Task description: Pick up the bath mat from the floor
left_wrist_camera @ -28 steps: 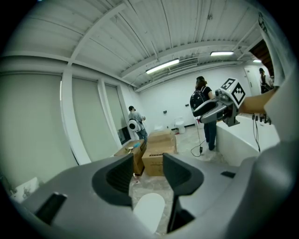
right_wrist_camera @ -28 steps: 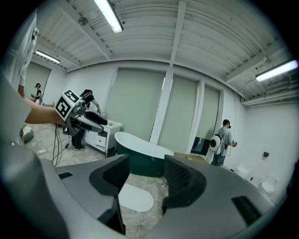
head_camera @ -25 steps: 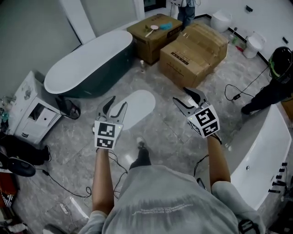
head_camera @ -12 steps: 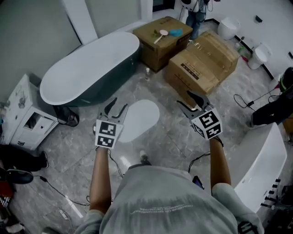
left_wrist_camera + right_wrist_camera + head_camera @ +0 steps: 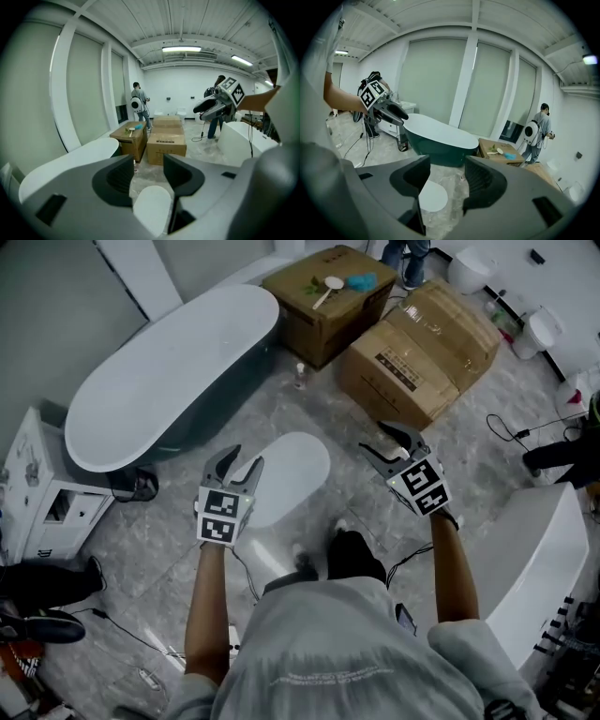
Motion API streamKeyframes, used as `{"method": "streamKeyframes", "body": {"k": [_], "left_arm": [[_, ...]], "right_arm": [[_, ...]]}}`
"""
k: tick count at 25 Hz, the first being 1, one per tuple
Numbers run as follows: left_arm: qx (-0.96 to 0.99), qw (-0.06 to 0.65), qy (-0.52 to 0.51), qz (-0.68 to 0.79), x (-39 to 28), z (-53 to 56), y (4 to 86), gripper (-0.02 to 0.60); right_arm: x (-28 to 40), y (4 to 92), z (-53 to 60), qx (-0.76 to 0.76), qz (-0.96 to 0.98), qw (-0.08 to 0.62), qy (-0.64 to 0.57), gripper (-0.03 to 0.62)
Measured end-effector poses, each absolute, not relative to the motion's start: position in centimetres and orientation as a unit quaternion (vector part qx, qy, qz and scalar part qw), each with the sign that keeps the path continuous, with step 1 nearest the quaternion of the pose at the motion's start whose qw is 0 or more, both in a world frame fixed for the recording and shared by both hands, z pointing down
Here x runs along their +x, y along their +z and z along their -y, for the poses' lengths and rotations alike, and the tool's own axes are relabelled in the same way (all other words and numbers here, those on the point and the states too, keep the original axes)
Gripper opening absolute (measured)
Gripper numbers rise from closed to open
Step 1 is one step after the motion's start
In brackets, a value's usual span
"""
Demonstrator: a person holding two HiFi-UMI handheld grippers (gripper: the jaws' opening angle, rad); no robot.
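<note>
A white oval bath mat (image 5: 286, 472) lies flat on the grey marble floor, between a bathtub and two cardboard boxes. My left gripper (image 5: 235, 465) hovers open over the mat's left edge, nothing between its jaws. Over the floor right of the mat, my right gripper (image 5: 387, 448) is open and empty too. The mat (image 5: 152, 207) shows below the left gripper's (image 5: 149, 174) jaws in the left gripper view. In the right gripper view the mat (image 5: 432, 196) lies on the floor beyond the right gripper (image 5: 446, 177).
A dark green bathtub (image 5: 164, 371) with a white inside stands at the left. Two cardboard boxes (image 5: 412, 338) stand beyond the mat. A small bottle (image 5: 300, 373) stands between tub and boxes. A white tub (image 5: 530, 554) is at the right, a white cabinet (image 5: 42, 493) at the left. Cables (image 5: 511, 432) trail on the floor.
Both grippers have moved forward and lower toward the mat, jaws unchanged. The mat now sits closer below me, and my foot has stepped forward just behind it.
</note>
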State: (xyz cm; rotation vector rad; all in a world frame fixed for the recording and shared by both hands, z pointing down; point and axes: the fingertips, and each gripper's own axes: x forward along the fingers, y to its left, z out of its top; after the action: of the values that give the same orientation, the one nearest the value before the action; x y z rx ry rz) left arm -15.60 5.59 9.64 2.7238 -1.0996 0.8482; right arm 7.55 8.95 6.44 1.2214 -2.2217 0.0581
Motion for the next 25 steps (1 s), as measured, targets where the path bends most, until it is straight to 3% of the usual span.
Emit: {"method": "streamKeyframes", "body": {"k": [16,25], "left_arm": [[0.844,0.198,0.344,0.36,-9.0,10.1,28.1,0.202],[0.821,0.274,0.35,0.358,-5.6,16.9,42.5,0.202]], "right_arm": [[14.4,26.9,7.8,0.371,0.839,0.376,0.13,0.239],[13.5,42.2,14.2,0.288,0.843,0.429,0.148,0.239]]}}
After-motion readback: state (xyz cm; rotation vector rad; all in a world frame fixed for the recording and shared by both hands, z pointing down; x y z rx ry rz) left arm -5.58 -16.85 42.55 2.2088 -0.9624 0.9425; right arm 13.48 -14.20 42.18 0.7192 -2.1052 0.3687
